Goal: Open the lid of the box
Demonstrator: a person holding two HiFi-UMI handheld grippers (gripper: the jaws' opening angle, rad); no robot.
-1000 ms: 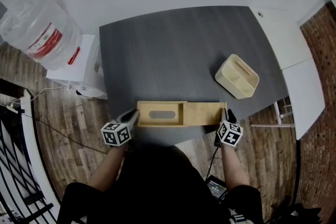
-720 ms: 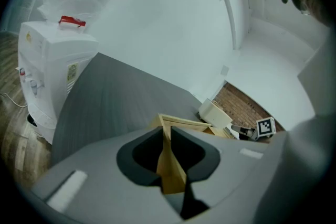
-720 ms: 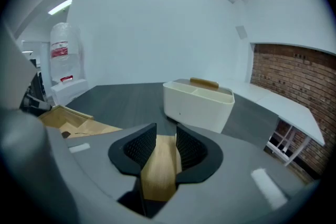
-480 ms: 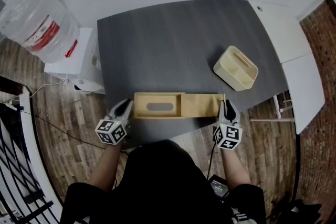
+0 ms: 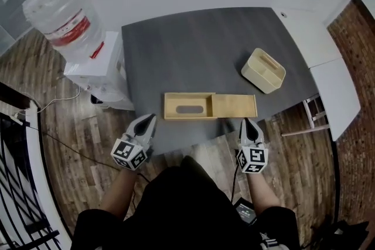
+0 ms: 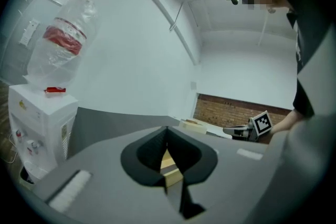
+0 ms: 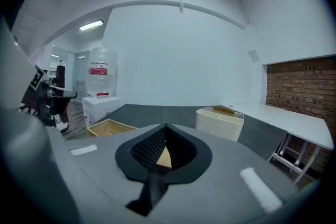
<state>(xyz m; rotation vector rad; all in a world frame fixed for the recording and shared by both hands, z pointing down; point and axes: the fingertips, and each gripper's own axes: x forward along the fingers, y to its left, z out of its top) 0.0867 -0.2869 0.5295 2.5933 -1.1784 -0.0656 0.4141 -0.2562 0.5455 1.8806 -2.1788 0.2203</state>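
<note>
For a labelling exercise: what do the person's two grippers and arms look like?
The left gripper and right gripper match: pale grey bodies tapering to a point, with black ribbed pads. Each carries a white cube printed with black square markers. The person wears a black top. Both jaws have just closed on nothing.

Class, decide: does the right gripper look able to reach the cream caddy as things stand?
Probably yes. The right gripper, shut and empty, hangs nearby; only the wooden box's right end lies partly between it and the cream caddy.
</note>
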